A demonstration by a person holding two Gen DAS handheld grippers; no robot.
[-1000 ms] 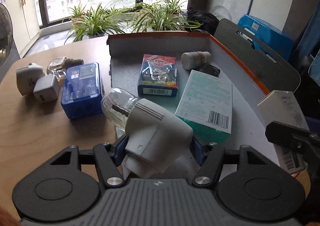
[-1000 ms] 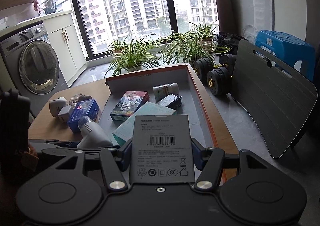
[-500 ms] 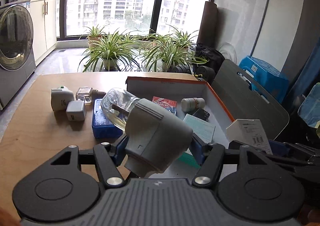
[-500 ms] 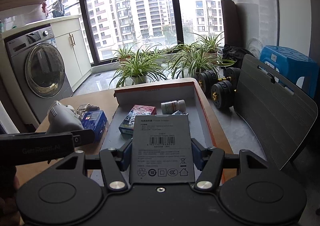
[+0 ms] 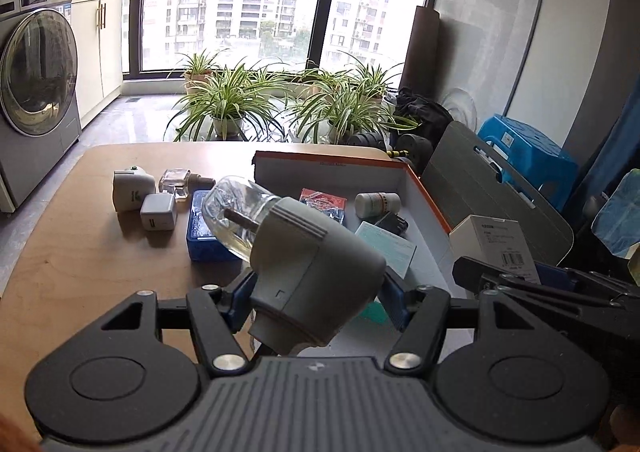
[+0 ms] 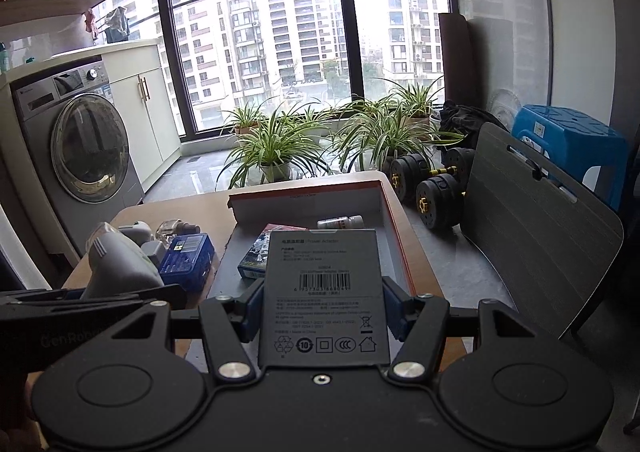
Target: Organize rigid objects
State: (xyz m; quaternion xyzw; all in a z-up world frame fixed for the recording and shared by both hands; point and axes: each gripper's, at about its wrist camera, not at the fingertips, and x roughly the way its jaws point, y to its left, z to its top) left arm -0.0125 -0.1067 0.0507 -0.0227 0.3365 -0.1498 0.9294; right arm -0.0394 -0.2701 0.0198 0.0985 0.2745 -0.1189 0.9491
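Observation:
My left gripper (image 5: pixel 316 296) is shut on a grey plug-in device with a clear glass bottle (image 5: pixel 296 248), held above the near end of the table. My right gripper (image 6: pixel 323 310) is shut on a white power adapter box (image 6: pixel 324 292), which also shows in the left wrist view (image 5: pixel 500 248). An orange-edged cardboard tray (image 5: pixel 424 192) lies on the table; it holds a red and blue card box (image 5: pixel 324 204), a white pill bottle (image 5: pixel 378 204), a teal box (image 5: pixel 386 252) and a small black item (image 5: pixel 394 221).
Left of the tray on the wooden table (image 5: pixel 80 244) lie a blue box (image 5: pixel 204 228), a white charger cube (image 5: pixel 159 212), a white plug-in device (image 5: pixel 130 188) and a glass bottle (image 5: pixel 176 182). A grey board (image 6: pixel 532 212), dumbbells (image 6: pixel 432 188) and plants (image 6: pixel 280 148) stand beyond.
Both grippers have lifted and pulled back from the tray with their objects still held. The table and tray now look farther away and lower in both views.

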